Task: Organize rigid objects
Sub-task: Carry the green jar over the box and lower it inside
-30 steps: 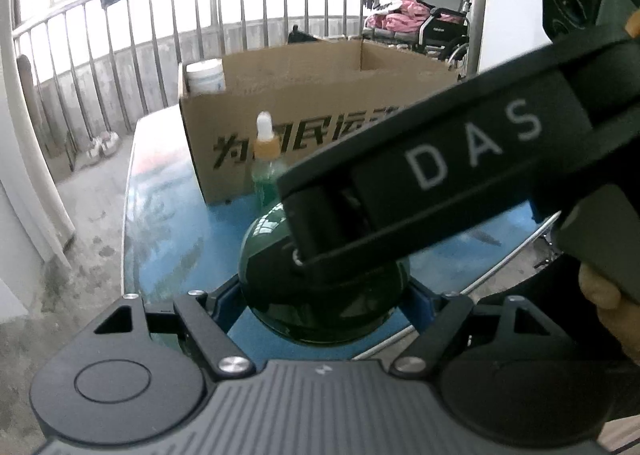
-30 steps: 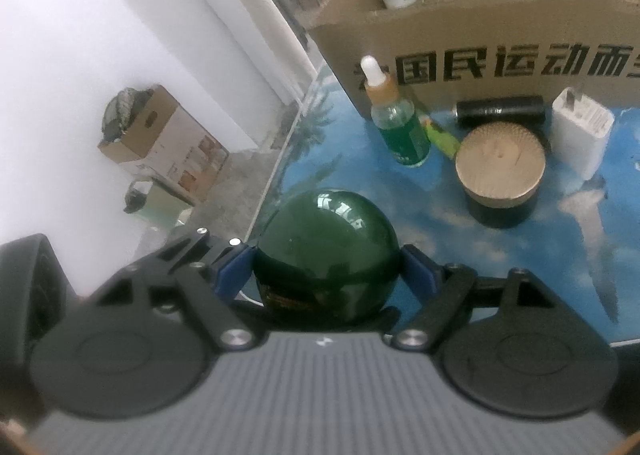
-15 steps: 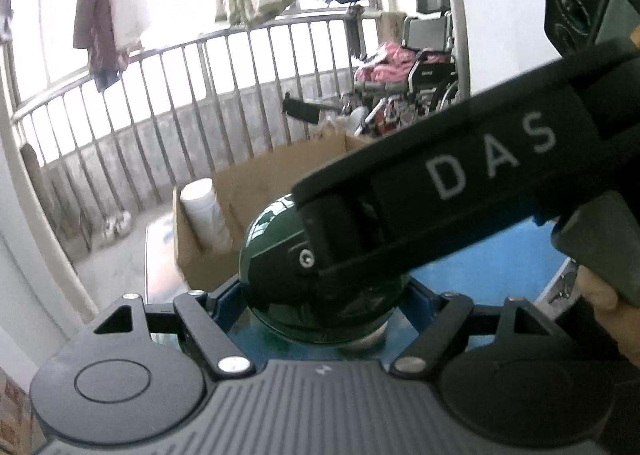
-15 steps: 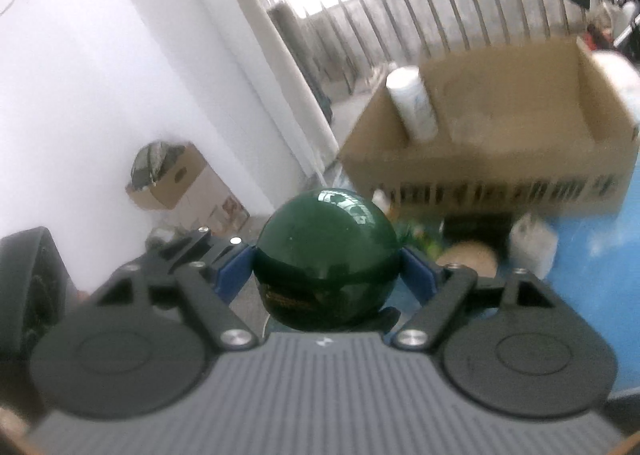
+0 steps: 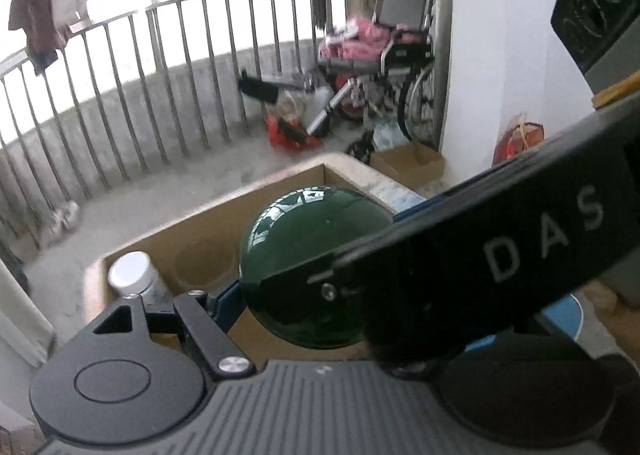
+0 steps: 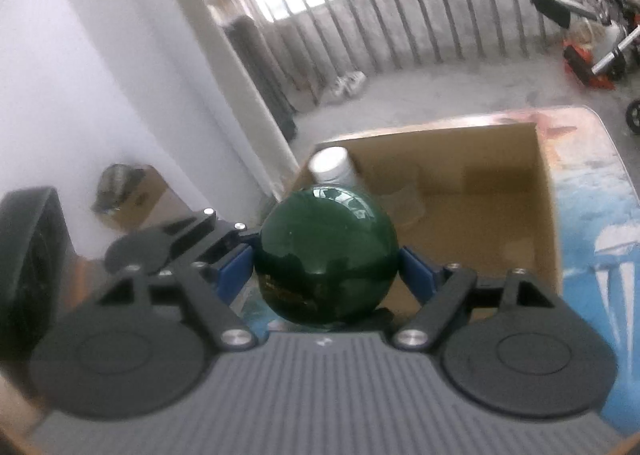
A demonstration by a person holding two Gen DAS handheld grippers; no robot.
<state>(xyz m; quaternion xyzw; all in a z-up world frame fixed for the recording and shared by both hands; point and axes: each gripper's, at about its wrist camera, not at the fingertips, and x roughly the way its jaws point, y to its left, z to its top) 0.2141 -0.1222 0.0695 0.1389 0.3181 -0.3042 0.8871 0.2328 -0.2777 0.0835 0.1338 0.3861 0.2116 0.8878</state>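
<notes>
A glossy dark green round jar is clamped between the blue pads of my right gripper, held above the near left part of an open cardboard box. The same jar sits between my left gripper's fingers; its right side is hidden by the right gripper's black body, so I cannot tell whether the left grips it. A white-capped bottle stands in the box's left corner and also shows in the left wrist view.
The box sits on a blue-patterned table. A metal balcony railing runs behind. A wheelchair with pink cloth stands at the far right. A small cardboard box lies on the floor by the white wall.
Both grippers rose with the green jar from the table and moved forward over the cardboard box. The dropper bottle, wooden-lidded jar and white adapter dropped out of view.
</notes>
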